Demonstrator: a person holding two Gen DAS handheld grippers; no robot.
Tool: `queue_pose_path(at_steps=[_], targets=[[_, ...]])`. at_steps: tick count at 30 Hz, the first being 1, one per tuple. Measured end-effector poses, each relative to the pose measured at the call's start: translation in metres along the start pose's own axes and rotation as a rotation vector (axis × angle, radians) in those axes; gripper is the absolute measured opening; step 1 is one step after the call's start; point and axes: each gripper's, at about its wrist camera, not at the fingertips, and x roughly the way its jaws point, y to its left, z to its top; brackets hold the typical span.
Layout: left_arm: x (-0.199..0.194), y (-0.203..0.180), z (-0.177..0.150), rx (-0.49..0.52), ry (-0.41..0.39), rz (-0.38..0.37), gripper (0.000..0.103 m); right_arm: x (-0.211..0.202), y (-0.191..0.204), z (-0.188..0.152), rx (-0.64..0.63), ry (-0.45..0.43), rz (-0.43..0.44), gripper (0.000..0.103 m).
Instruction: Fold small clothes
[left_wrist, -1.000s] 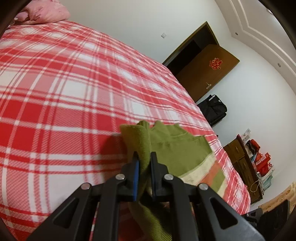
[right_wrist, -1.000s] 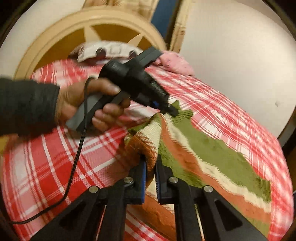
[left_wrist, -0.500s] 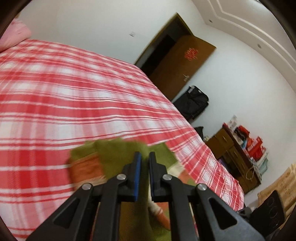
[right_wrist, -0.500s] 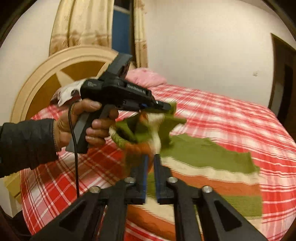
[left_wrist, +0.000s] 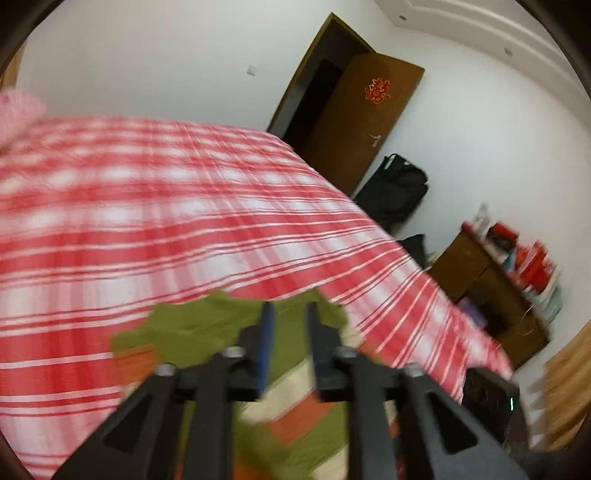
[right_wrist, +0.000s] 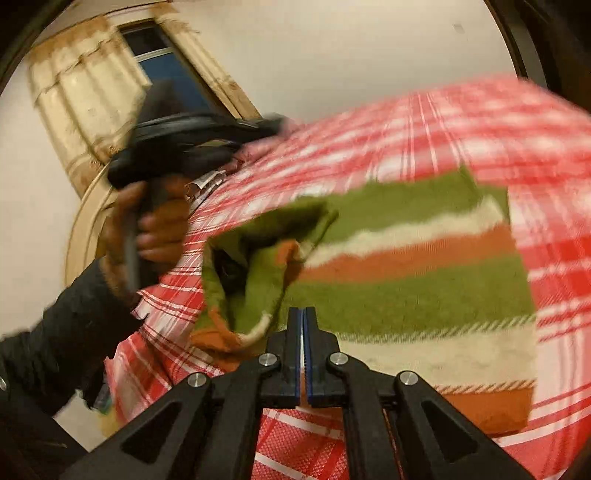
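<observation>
- My left gripper is open — the two fingers stand apart with nothing between them, and green knit shows through the gap below.
- My right gripper is closed, blue pads pressed together. No cloth is visible between the tips; a pale sliver shows lower in the seam, but I cannot tell what it is.
- The striped sweater lies on the red plaid bedspread. Bands of green, cream and orange run across it.
- Its main panel is spread fairly flat. The left end is bunched and folded over itself in a loose heap, just ahead and left of my right fingertips.
- From the left wrist view, the sweater sits directly below the open fingers, at the near part of the bedspread. This frame is motion-blurred.
- In the right wrist view, my left hand holds the other gripper's handle above the bunched end, apart from the cloth.
- Background: brown door ajar, black bag on the floor, wooden dresser, pink pillow, curtained window.
</observation>
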Motion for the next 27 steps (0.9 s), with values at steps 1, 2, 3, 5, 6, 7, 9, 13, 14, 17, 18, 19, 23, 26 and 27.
queue_pose_path(at_steps=[1,2,3,5,6,7,9,13,14,17,18,19,23,26,27], targets=[[-0.013,-0.002,-0.008,0.044,0.000,0.090,0.063,0.004,-0.006,0.001,0.031,0.025,0.032,0.001],[-0.026,-0.005,-0.018,0.087,-0.022,0.163,0.067,0.006,-0.011,0.002,0.051,0.044,0.063,0.001],[-0.036,-0.007,-0.027,0.115,-0.038,0.189,0.070,0.010,-0.014,0.004,0.088,0.061,0.108,0.001],[-0.052,-0.013,-0.052,0.148,-0.027,0.252,0.072,0.011,-0.017,0.010,0.134,0.046,0.090,0.001],[-0.055,-0.017,-0.062,0.171,-0.023,0.265,0.074,0.012,-0.019,0.015,0.170,0.030,0.050,0.001],[-0.058,-0.024,-0.078,0.207,-0.021,0.279,0.078,0.010,-0.019,0.019,0.186,-0.002,0.052,0.001],[-0.054,-0.034,-0.103,0.256,-0.006,0.330,0.081,0.010,-0.013,0.028,0.153,-0.033,0.066,0.001],[-0.039,-0.050,-0.144,0.338,0.038,0.349,0.081,0.015,0.000,0.044,0.062,-0.011,-0.074,0.001],[-0.039,-0.050,-0.147,0.332,0.042,0.337,0.081,0.013,-0.001,0.046,0.064,-0.027,-0.088,0.001],[-0.030,-0.040,-0.153,0.269,0.058,0.319,0.081,0.021,0.001,0.050,0.016,0.016,-0.163,0.001],[-0.027,-0.034,-0.153,0.242,0.064,0.313,0.081,0.024,0.004,0.048,-0.039,0.043,-0.263,0.001],[-0.024,-0.029,-0.154,0.211,0.071,0.305,0.081,0.019,0.004,0.045,-0.083,0.049,-0.323,0.001],[-0.019,-0.023,-0.158,0.175,0.076,0.307,0.081,0.010,0.001,0.046,-0.093,0.065,-0.187,0.001],[-0.020,-0.027,-0.160,0.182,0.066,0.302,0.081,-0.003,-0.002,0.051,-0.098,-0.015,-0.221,0.001],[-0.020,-0.031,-0.160,0.191,0.063,0.299,0.081,-0.006,-0.004,0.053,-0.085,-0.019,-0.200,0.001]])
